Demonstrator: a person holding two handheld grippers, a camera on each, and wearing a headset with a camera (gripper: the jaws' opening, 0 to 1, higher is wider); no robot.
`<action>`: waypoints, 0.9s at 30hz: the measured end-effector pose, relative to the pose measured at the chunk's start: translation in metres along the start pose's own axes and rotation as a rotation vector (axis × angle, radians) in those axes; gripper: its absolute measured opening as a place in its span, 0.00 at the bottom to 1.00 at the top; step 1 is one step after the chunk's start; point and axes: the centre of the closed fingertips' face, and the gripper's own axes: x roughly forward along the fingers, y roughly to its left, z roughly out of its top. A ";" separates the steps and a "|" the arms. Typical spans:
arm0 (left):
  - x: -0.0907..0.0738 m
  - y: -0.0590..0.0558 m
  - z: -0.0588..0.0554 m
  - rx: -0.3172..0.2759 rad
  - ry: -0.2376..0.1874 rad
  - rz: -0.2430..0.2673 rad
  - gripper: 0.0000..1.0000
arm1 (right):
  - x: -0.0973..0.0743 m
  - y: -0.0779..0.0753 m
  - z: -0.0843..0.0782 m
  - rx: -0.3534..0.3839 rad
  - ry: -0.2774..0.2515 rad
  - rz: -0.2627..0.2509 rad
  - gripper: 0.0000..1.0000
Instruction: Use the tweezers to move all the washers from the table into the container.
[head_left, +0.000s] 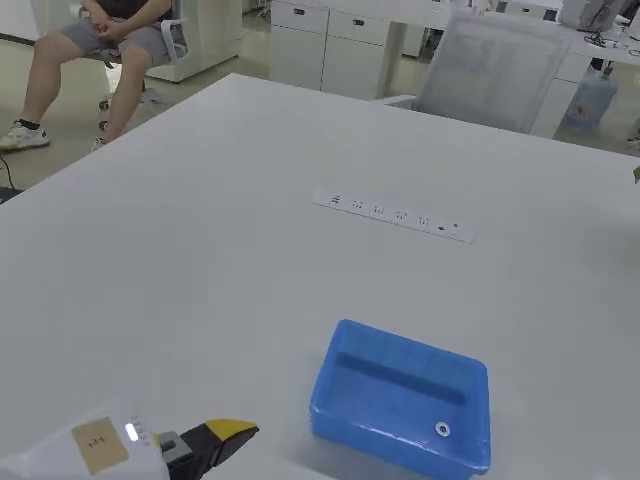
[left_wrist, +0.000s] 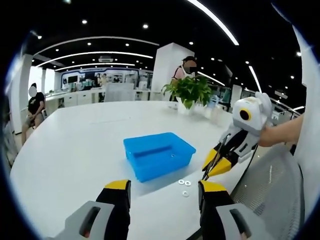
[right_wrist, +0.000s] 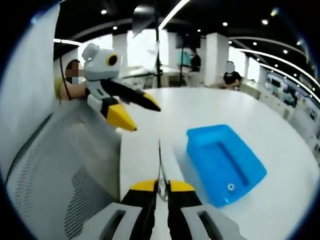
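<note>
A blue container (head_left: 400, 398) stands near the table's front edge with one washer (head_left: 442, 430) inside it. In the left gripper view, three washers (left_wrist: 184, 184) lie on the table just in front of the blue container (left_wrist: 157, 154). My left gripper (left_wrist: 165, 187) is open and faces them; its yellow tip (head_left: 225, 435) shows at the head view's bottom left. My right gripper (right_wrist: 162, 186) is shut on thin metal tweezers (right_wrist: 160, 162), beside the container (right_wrist: 225, 162). Seen from the left, the right gripper (left_wrist: 220, 165) hangs above the washers, tweezers pointing down.
A flush power strip (head_left: 392, 215) is set in the middle of the white table (head_left: 200, 250). A person sits at the far left (head_left: 100, 40). A grey chair (head_left: 490, 70) stands behind the table, a potted plant (left_wrist: 190, 90) on it, a mesh chair (left_wrist: 270, 190) at its edge.
</note>
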 end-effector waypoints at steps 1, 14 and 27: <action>0.000 -0.003 0.007 0.002 -0.045 -0.015 0.57 | -0.001 -0.002 0.003 0.000 -0.005 -0.002 0.04; -0.006 0.009 0.023 0.025 -0.132 0.072 0.88 | -0.015 -0.037 0.044 0.118 -0.120 -0.073 0.04; -0.008 0.007 0.030 0.083 -0.161 0.077 0.93 | -0.022 -0.113 0.053 0.410 -0.240 -0.202 0.04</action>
